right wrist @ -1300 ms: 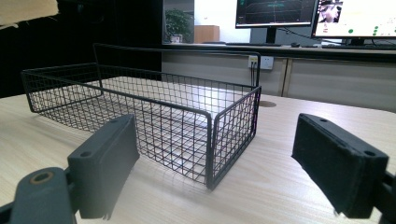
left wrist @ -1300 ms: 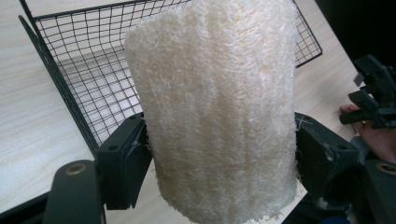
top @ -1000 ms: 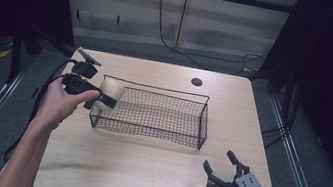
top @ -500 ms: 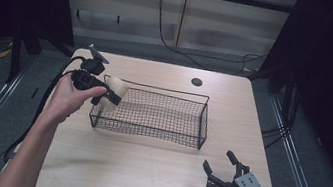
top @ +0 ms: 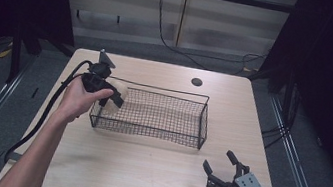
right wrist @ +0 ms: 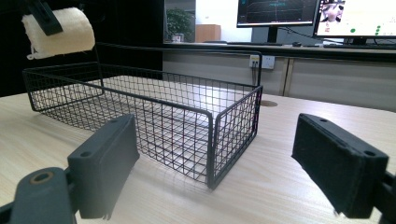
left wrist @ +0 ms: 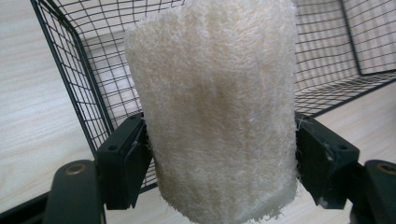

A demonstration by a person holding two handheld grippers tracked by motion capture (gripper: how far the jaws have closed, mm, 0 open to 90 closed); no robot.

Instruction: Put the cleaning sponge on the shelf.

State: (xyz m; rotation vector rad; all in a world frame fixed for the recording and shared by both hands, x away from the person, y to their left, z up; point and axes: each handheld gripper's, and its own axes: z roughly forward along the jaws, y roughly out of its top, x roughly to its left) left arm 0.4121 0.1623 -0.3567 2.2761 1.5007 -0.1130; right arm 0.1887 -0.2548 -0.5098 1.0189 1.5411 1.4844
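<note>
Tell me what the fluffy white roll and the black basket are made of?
The roll looks like dried loofah or a coarse fibre sponge: cream, matte, with rough, hairy strands. It could be synthetic; the look leaves that open. The basket seems to be thin metal wire with a black coating, since its straight rods cross in a see-through grid.

The left hand-held gripper (top: 116, 96) is raised with jaws clamped, while the right hand-held gripper (top: 219, 168) rests low, jaws spread.

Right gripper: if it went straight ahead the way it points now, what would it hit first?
Probably the near corner of the wire basket, which sits dead ahead between the open jaws of the right gripper. Bare table lies before it; the exact gap is hard to judge.
</note>
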